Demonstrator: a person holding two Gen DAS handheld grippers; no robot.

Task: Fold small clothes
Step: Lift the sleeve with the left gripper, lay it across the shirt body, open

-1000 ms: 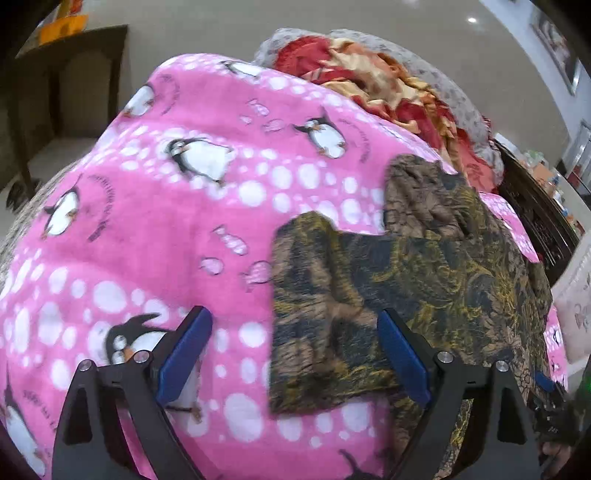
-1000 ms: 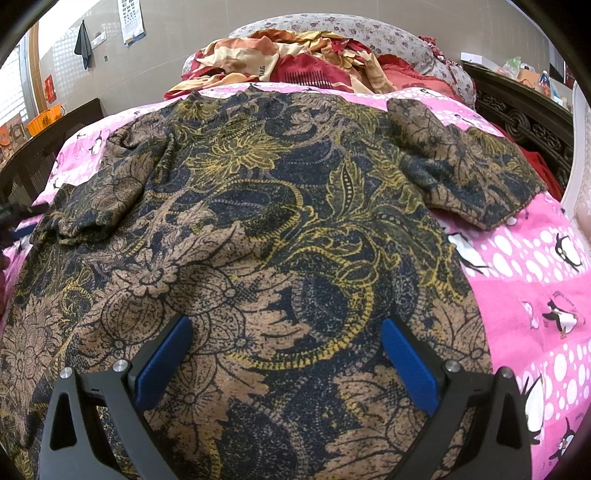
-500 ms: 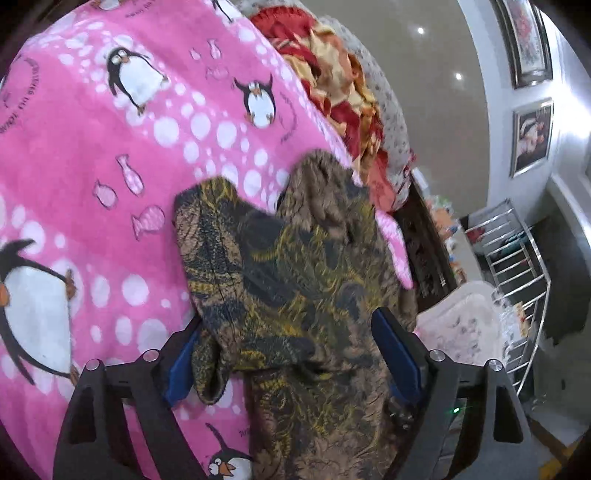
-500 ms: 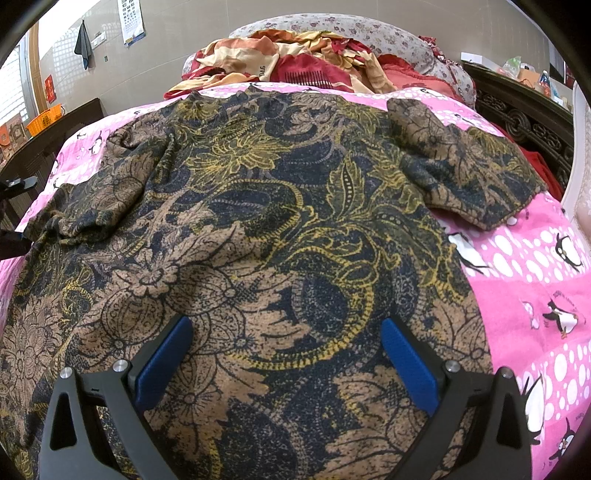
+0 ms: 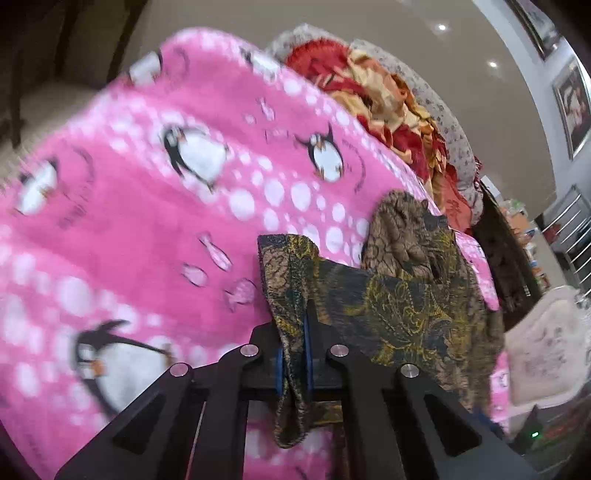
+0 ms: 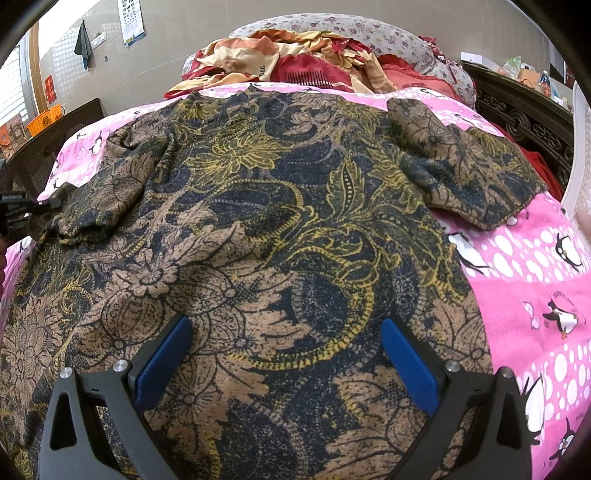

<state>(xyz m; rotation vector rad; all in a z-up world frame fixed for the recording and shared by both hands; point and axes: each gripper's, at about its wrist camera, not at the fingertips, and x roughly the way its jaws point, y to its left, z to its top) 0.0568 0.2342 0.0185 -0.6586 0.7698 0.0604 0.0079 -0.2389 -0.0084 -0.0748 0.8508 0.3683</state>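
A brown, navy and gold floral shirt (image 6: pixel 280 236) lies spread flat on a pink penguin-print blanket (image 6: pixel 535 280). In the left wrist view my left gripper (image 5: pixel 295 354) is shut on the shirt's left sleeve (image 5: pixel 291 280), the cloth bunched between the blue pads and hanging below them. The rest of the shirt (image 5: pixel 413 295) trails off to the right. In the right wrist view my right gripper (image 6: pixel 286 354) hovers open over the shirt's lower body, with nothing pinched between its blue pads (image 6: pixel 406 365). The left gripper body (image 6: pixel 14 210) shows at that view's left edge by the sleeve.
Crumpled red and cream bedding (image 6: pixel 295 62) and a floral pillow (image 6: pixel 369 33) are piled at the head of the bed. A dark carved wooden bed frame (image 6: pixel 524 122) runs along the right. An orange basket (image 6: pixel 44 122) stands at the far left.
My left gripper's jaws closed from wide open onto the shirt's left sleeve, and the wrist rolled. The right gripper and the shirt body have not moved.
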